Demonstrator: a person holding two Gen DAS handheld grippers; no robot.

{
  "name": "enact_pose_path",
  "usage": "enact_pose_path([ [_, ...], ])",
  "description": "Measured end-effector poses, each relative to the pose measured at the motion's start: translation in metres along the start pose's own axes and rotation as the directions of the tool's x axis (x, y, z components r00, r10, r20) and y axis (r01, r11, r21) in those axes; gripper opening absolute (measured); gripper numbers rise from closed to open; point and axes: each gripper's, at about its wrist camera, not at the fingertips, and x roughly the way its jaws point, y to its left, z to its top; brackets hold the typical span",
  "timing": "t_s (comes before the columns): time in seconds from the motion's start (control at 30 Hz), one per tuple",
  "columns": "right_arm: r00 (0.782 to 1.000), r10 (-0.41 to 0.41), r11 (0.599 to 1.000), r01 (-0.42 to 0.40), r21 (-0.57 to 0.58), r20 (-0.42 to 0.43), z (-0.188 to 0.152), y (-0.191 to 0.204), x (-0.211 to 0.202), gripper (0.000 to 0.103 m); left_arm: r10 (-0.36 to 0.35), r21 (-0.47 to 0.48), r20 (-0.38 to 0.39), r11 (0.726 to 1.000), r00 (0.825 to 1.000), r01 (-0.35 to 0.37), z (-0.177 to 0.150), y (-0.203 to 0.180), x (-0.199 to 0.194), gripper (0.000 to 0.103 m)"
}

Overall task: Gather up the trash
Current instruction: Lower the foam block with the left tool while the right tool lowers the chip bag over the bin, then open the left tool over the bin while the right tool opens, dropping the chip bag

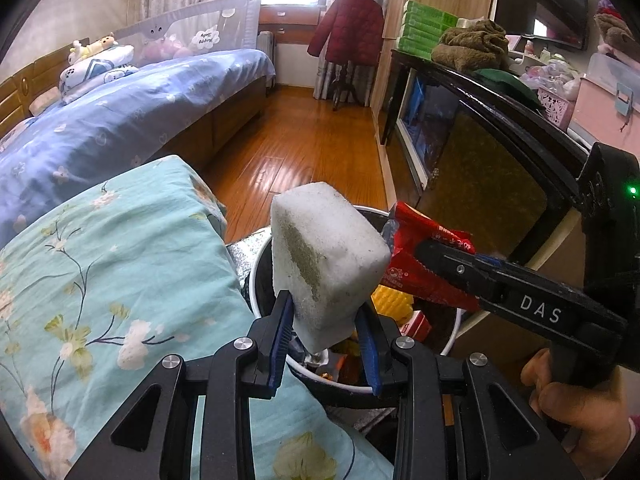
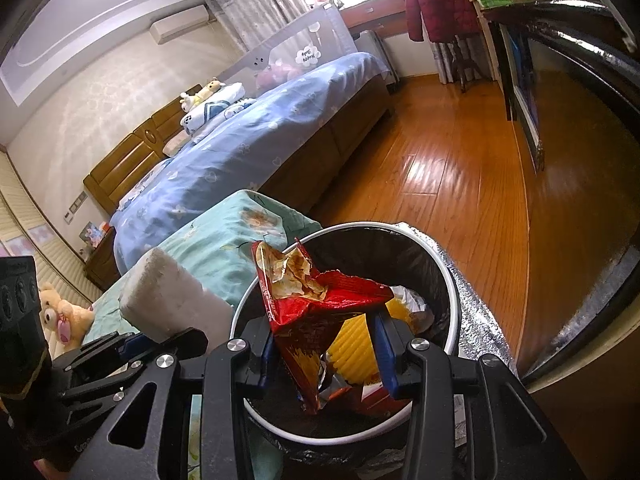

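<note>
Trash bin (image 2: 448, 280), round, white-rimmed and lined with a glossy black bag, stands on the wooden floor beside the teal floral bedding (image 1: 100, 280) and already holds yellow and red wrappers. Above its opening, the left tongs (image 1: 324, 340) pinch a white, porous rectangular sponge block (image 1: 324, 264) with a greenish stain. The right tongs (image 2: 324, 356) pinch a crumpled, glossy red snack bag (image 2: 312, 312), torn open at its top.

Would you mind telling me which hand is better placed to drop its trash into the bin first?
Right, probably. Its tongs hold the red wrapper directly over the bin; the left tongs' sponge sits nearer the rim.
</note>
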Motion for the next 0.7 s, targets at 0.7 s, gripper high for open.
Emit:
enact_pose_path([
  [0.7,1.0,0.001,1.0,-0.001,0.024,-0.022,0.004,-0.0102,0.0074,0.042,-0.005,0.015,-0.016,1.0,1.0,0.005,0.0058,-0.0033,0.0094,0.031],
])
